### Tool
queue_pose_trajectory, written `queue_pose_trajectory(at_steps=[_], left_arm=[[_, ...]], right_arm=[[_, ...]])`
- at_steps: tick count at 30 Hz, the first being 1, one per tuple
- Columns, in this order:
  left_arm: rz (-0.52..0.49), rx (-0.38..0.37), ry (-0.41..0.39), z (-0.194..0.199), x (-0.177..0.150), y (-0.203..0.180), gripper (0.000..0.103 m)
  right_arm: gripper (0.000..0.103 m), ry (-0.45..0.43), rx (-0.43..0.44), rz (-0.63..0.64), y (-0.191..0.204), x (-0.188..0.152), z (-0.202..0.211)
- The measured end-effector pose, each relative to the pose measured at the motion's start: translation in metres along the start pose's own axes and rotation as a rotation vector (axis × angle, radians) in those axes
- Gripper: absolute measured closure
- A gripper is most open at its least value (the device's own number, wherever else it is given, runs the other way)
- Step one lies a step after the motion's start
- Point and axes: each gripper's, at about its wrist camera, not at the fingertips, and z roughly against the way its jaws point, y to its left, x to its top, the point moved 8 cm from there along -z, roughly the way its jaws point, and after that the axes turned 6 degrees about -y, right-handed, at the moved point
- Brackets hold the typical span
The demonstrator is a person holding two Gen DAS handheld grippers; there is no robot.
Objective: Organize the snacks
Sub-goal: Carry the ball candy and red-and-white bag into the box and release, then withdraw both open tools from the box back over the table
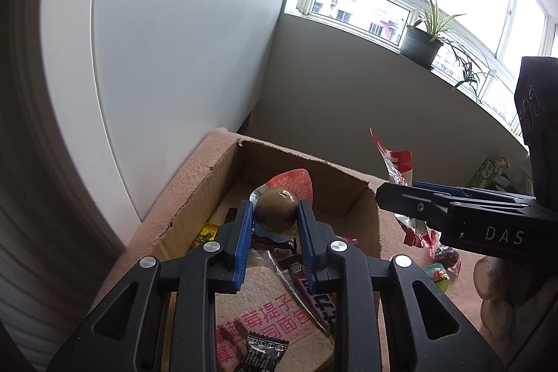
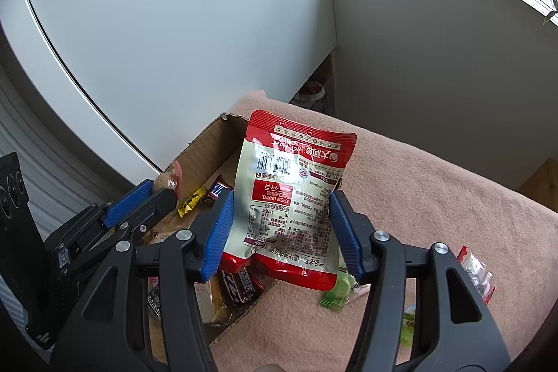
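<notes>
My left gripper point(image 1: 275, 218) has its blue fingers point(image 1: 244, 225) pinching a packaged brown egg point(image 1: 275, 210), whose red-lidded clear wrapper sticks out just past the fingertips. Below and beyond those fingers sits the open cardboard box point(image 1: 195, 197), resting on a pink cloth-covered surface point(image 2: 418, 183); I cannot tell whether a table lies under the cloth.

Inside the box, under my left fingers, I see a pale toast packet with pink lettering point(image 1: 265, 319), a dark chocolate bar wrapper point(image 1: 314, 298) to the right of it, a small black sachet point(image 1: 261, 351) nearest me, and a yellow sweet wrapper point(image 1: 207, 232) out to the left by the box wall.

My right gripper point(image 2: 279, 215) has its fingers closed on a red and cream snack pouch point(image 2: 293, 190), clamping its two side edges. The pouch stands upright between the fingers, its printed back and barcode facing me, held over the box's right edge.

To the right of the right fingers, loose snacks lie on the cloth: a green packet point(image 2: 336, 293) just under the pouch and a red-edged clear packet point(image 2: 477, 274) further out. A potted plant point(image 1: 423, 40) stands on the windowsill beyond.
</notes>
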Motion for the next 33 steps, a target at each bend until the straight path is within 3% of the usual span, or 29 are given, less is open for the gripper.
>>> queue_pose_trajectory(at_steps=[4, 12, 14, 16, 25, 33], left_arm=[[0.012, 0.009, 0.003, -0.001, 0.001, 0.009, 0.079], [0.036, 0.019, 0.024, -0.004, -0.003, 0.018, 0.074], [0.044, 0.023, 0.020, -0.002, -0.002, 0.020, 0.065], [0.051, 0.022, 0.009, 0.000, 0.000, 0.020, 0.055], [0.034, -0.006, -0.011, 0.010, 0.002, 0.008, 0.055], [-0.006, -0.054, -0.015, 0.016, 0.000, -0.023, 0.055]], right_arm=[[0.041, 0.012, 0.021, -0.014, 0.005, 0.003, -0.014], [0.021, 0.005, 0.018, -0.044, 0.007, 0.007, -0.024], [0.019, -0.003, 0.011, -0.039, 0.008, 0.009, -0.021], [0.018, -0.010, 0.009, -0.036, 0.008, 0.010, -0.017], [0.018, -0.022, -0.021, -0.025, -0.008, 0.004, 0.016], [0.018, -0.043, -0.087, -0.032, -0.055, -0.008, 0.064]])
